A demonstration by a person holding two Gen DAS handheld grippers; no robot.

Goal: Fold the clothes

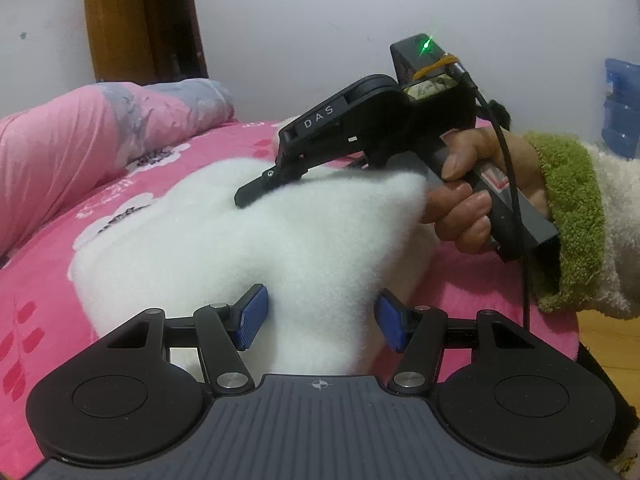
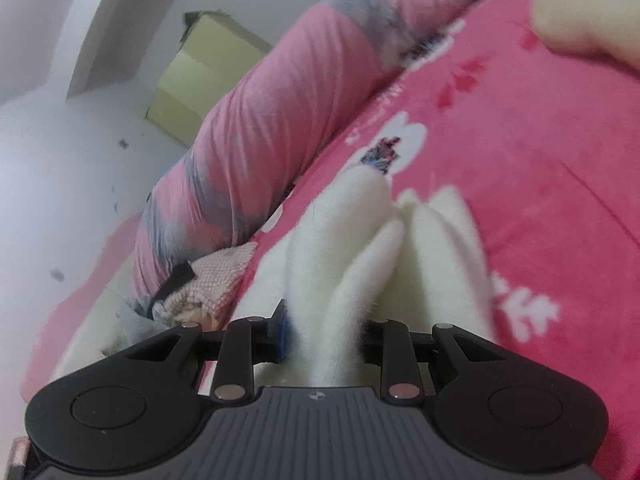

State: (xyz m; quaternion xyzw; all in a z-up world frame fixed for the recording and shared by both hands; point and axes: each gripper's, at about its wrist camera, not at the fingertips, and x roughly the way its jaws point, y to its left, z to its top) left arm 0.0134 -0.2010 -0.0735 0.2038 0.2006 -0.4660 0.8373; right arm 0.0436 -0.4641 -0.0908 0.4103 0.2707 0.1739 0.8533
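A white fluffy garment (image 1: 248, 240) lies bunched on the pink flowered bed sheet (image 1: 36, 304). In the left wrist view my left gripper (image 1: 323, 318) has its blue pads (image 1: 256, 314) pressed on a thick fold of the garment. My right gripper (image 1: 256, 190) reaches in from the right, held by a hand (image 1: 472, 200) in a green-cuffed sleeve, its tip low on the garment's far side. In the right wrist view the right gripper (image 2: 325, 334) is shut on a narrow ridge of the white garment (image 2: 360, 252), which rises in folds ahead of it.
A rolled pink and grey quilt (image 1: 100, 140) (image 2: 248, 140) lies along the wall side of the bed. A pink knitted item (image 2: 216, 280) sits beside it. A wooden door (image 1: 140, 20), a blue water bottle (image 1: 620, 108) and the bed's right edge (image 1: 568, 320) also show.
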